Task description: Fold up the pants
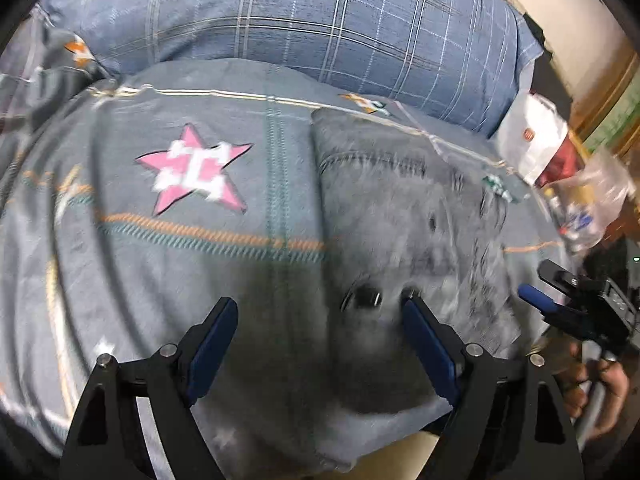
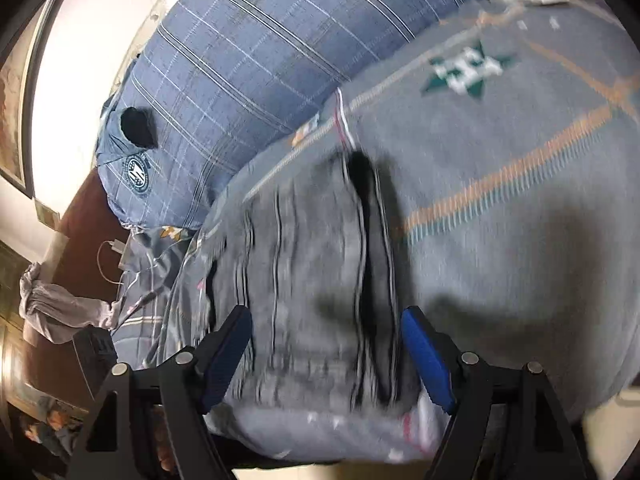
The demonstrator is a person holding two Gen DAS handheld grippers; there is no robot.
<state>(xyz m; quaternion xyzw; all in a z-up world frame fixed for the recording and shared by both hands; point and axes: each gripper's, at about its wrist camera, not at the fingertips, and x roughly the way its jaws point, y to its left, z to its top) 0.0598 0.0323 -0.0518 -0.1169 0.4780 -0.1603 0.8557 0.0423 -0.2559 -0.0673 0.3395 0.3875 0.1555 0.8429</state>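
One pair of grey pants (image 1: 400, 216) lies flat on the bed (image 1: 160, 264), by the bed's near edge and just beside the one pink star (image 1: 196, 170) printed on the sheet. Two claws hover above: the left claw (image 1: 320, 312) and right claw (image 2: 326, 320) both spread wide, gripping nothing. Bare sheet lies around the star. One blue plaid pillow (image 1: 320, 20) lies beyond the pants.

A bed carries everything, covered by a grey-blue sheet (image 1: 192, 264) crossed with orange and teal stripes and printed with stars, a pink one (image 1: 196, 172) at ten o'clock in the left wrist view. Grey pants (image 1: 400, 216) lie flat on the sheet toward three o'clock. A blue plaid pillow (image 1: 320, 28) rests at twelve o'clock.
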